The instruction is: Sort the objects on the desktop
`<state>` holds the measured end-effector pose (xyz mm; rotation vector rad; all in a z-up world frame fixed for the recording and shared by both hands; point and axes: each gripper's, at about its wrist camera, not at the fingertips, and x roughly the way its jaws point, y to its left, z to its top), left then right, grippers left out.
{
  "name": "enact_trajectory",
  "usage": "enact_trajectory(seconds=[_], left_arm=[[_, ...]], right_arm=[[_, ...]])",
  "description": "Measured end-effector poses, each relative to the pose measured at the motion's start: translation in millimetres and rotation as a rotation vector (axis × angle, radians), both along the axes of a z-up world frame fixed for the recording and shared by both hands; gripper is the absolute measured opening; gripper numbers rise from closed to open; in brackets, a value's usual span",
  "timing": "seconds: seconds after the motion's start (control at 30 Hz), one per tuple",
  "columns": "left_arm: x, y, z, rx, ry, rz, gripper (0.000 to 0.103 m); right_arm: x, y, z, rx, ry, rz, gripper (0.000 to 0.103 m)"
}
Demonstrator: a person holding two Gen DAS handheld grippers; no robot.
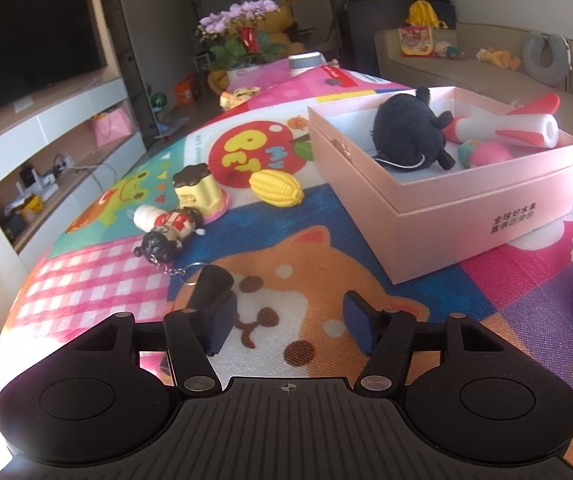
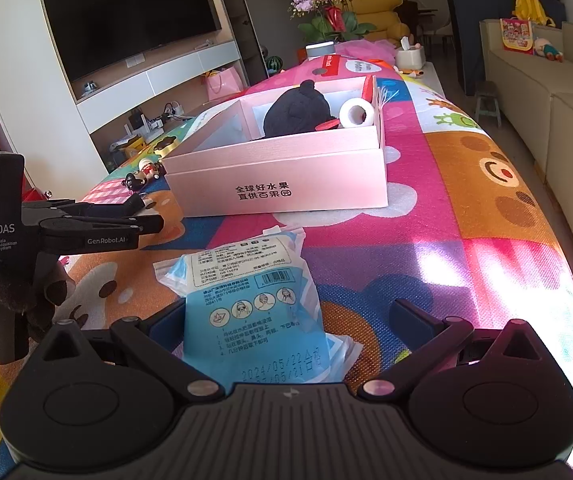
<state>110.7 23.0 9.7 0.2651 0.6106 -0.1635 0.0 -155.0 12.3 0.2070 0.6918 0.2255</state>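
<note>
Left tongs [image 1: 286, 320] — empty | right tongs [image 2: 286, 320] — straddling blue packet [image 2: 254, 316]

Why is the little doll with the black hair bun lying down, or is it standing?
Lying down. The doll rests on its side on the colourful mat, head toward the camera, keychain spread beside it, next to the upright pudding toy.

The counter [image 1: 366, 280] was covered by a printed mat with a fine woven, matt texture. The pink box [image 1: 466, 208] looked like smooth cardboard with a faint satin sheen. Inside it, the black plush toy [image 1: 406, 132] was fuzzy cloth, and the white-and-red rocket [image 1: 514, 128] was glossy plastic. The yellow corn toy [image 1: 274, 188] near the counter's left edge looked rubbery and ridged. The blue packet [image 2: 254, 312] was shiny, crinkled plastic film. The gripper bodies were matt black plastic with metal pins.
</note>
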Motion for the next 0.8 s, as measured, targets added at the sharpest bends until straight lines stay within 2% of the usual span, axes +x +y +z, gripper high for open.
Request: enact_trajectory(seconds=[0.13, 0.2, 0.3, 0.4, 0.47, 0.53, 0.6, 0.7, 0.77, 0.8], left_arm=[[0.3, 21.7, 17.9, -0.076, -0.066, 0.017, 0.065], [6.5, 31.4, 23.4, -0.069, -0.087, 0.058, 0.070], [25.1, 44.1, 18.6, -0.073, -0.034, 0.107, 0.065], [39.4, 50.9, 7.5, -0.083, 0.022, 0.134, 0.055], [43.6, 50.5, 2.1, -0.062, 0.029, 0.142, 0.048], [45.3, 50.4, -1.1, -0.059, 0.044, 0.138, 0.033], [41.4, 47.4, -0.3, -0.039, 0.035, 0.135, 0.029], [25.2, 37.1, 4.4, -0.016, 0.021, 0.083, 0.025], [10.9, 26.8, 9.8, -0.010, 0.000, 0.032, 0.016], [2.4, 20.6, 13.1, -0.012, -0.006, -0.002, 0.009]], right_arm=[[0.0, 0.1, 0.0, -0.001, 0.000, 0.000, 0.103], [-0.1, 0.4, 0.2, -0.005, 0.001, 0.000, 0.103], [0.2, 2.0, 0.3, -0.015, 0.002, 0.000, 0.103], [0.6, 2.6, 0.2, -0.019, 0.002, 0.000, 0.103], [0.6, 2.6, 0.1, -0.019, 0.002, 0.000, 0.103], [0.6, 2.5, 0.1, -0.019, 0.002, 0.000, 0.103], [0.6, 2.5, 0.1, -0.018, 0.002, 0.000, 0.103], [0.4, 2.9, 0.2, -0.015, 0.002, 0.000, 0.103], [0.9, 2.8, -0.2, -0.014, 0.002, 0.000, 0.103], [0.9, 2.7, -0.2, -0.015, 0.002, 0.000, 0.103]])
